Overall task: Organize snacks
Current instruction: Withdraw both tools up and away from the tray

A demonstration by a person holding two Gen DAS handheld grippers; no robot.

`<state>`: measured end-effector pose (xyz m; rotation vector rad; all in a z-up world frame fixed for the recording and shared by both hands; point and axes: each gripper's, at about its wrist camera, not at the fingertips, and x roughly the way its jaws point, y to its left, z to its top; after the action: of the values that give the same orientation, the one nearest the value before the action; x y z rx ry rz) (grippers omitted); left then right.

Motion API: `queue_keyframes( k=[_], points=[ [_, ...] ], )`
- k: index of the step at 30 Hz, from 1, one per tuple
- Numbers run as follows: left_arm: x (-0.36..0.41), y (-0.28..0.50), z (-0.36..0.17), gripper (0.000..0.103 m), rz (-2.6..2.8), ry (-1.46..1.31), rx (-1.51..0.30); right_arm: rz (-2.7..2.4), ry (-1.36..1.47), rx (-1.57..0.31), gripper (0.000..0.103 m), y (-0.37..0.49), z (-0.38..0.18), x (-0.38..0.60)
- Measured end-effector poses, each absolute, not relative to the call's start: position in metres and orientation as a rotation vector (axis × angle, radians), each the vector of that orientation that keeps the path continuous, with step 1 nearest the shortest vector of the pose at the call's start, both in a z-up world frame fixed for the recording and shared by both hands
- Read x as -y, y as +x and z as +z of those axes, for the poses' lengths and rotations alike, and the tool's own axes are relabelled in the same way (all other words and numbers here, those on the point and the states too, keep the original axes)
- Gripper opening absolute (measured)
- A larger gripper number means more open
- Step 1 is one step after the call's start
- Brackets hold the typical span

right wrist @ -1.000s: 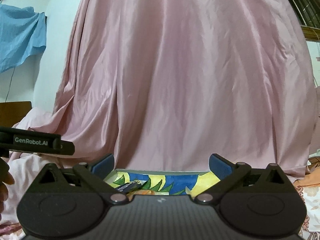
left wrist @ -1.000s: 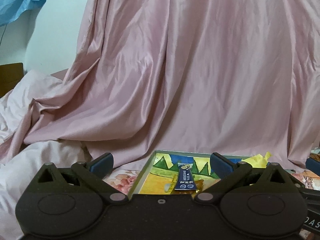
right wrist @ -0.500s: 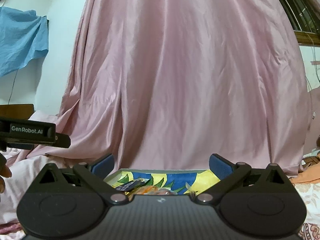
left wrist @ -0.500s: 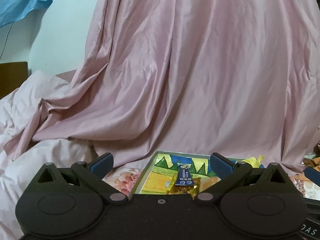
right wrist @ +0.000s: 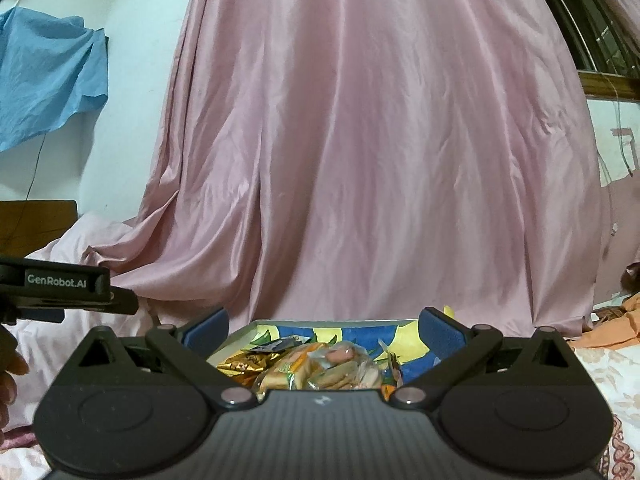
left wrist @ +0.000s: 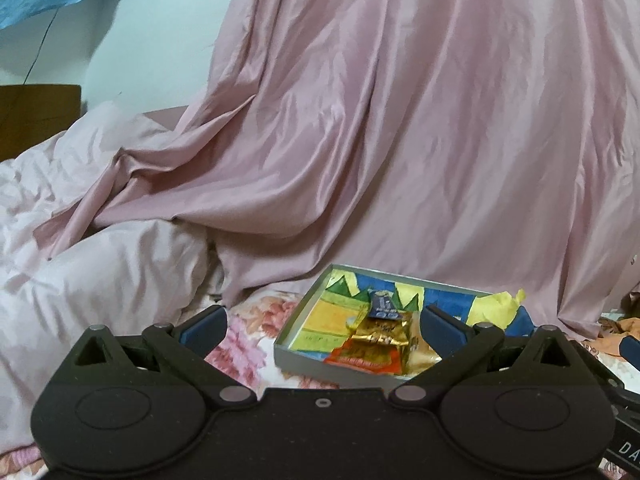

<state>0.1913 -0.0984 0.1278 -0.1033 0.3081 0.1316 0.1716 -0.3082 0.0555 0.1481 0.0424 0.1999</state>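
A shallow grey tray [left wrist: 298, 356] with a yellow, green and blue lining lies on a floral bedsheet. Inside it sit a gold wrapper [left wrist: 382, 332], a dark blue sachet [left wrist: 382, 305] and an orange packet [left wrist: 362, 360]. My left gripper [left wrist: 322, 322] hovers open just in front of the tray's near left corner, nothing between its fingers. In the right wrist view the tray [right wrist: 240, 330] holds clear-wrapped biscuits [right wrist: 320, 368] and gold wrappers [right wrist: 244, 362]. My right gripper [right wrist: 322, 326] stands open above the tray, holding nothing.
A large pink satin curtain [left wrist: 380, 120] drapes down right behind the tray. Pale pink bedding [left wrist: 100, 264] is bunched at the left. Orange cloth [right wrist: 616, 324] lies at the right. The left gripper's body [right wrist: 56, 286] and a hand [right wrist: 10, 376] show at the left edge.
Both grippers have drawn back and tilted down a little, so more of the tray and its snacks shows. Both stay open.
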Motion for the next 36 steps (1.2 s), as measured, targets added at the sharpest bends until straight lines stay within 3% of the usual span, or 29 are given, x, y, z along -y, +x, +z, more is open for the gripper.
queue_keyframes(
  k=[36],
  points=[
    [0.059, 0.095, 0.071, 0.102, 0.128, -0.127, -0.303, 0.145, 0.115, -0.054, 0.103, 0.081, 0.023, 0.272]
  ],
)
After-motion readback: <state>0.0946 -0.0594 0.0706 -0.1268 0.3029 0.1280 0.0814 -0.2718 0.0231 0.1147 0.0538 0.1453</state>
